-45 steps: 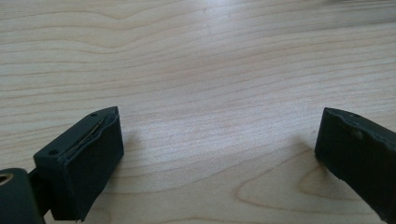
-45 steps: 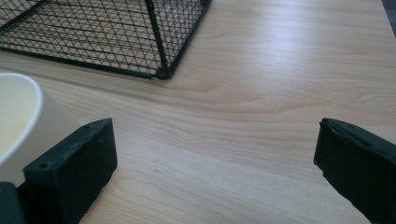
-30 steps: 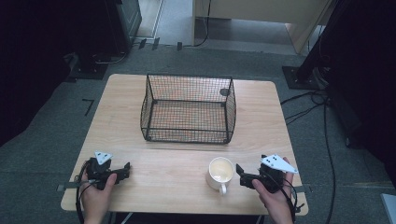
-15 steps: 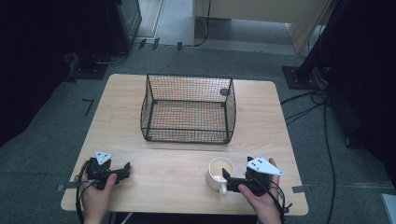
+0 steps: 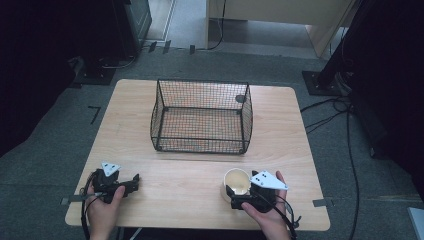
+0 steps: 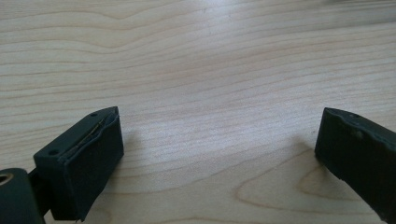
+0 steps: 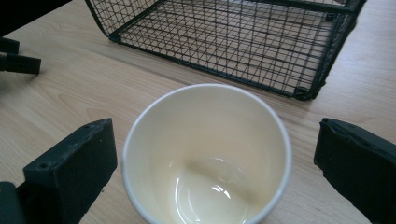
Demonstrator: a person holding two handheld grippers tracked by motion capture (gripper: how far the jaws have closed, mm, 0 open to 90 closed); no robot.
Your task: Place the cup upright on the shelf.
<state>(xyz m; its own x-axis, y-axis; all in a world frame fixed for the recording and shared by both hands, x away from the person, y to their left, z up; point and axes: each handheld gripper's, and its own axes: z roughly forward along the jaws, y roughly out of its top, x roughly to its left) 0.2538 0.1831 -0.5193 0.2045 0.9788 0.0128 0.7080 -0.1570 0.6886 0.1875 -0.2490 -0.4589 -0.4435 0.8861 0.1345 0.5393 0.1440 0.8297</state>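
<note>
The left gripper [image 5: 131, 182] lies low at the near left of the table, held in the left hand [image 5: 102, 202], its jaws spread wide with nothing between them, pointing toward the right. The right gripper [image 5: 231, 195] sits at the near right in the right hand [image 5: 267, 212], grey three-cornered plate uppermost, jaws wide apart and pointing left and slightly away. Both forearms enter from the bottom edge; whether the right jaws touch anything cannot be judged from the gripper's own view.

Upright empty cream cup [image 7: 206, 154]
</note>
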